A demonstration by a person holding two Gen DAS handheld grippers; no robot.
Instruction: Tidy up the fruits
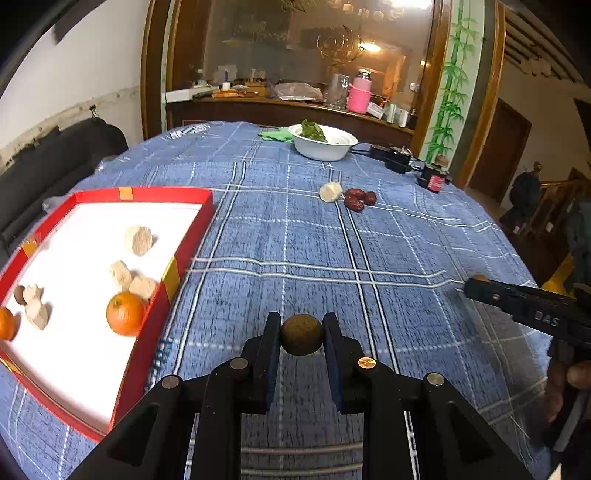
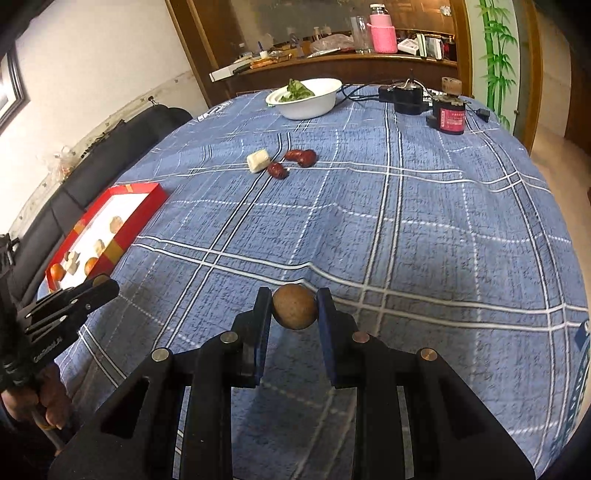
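Now we pinch one small round brown fruit (image 1: 301, 334) in the left gripper (image 1: 301, 332) and another (image 2: 294, 306) in the right gripper (image 2: 294, 307) above the table (image 1: 369, 240), where either smooth ball could squirt free before reaching the red-walled, white-floored box (image 1: 192, 243).

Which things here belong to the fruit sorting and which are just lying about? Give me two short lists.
Part of the job:
- small brown round fruit in the left gripper
- small brown round fruit in the right gripper
- red box holding oranges and pale chunks
- red dates and pale piece on the cloth

Lying about:
- white bowl of greens
- pink bottle
- black devices
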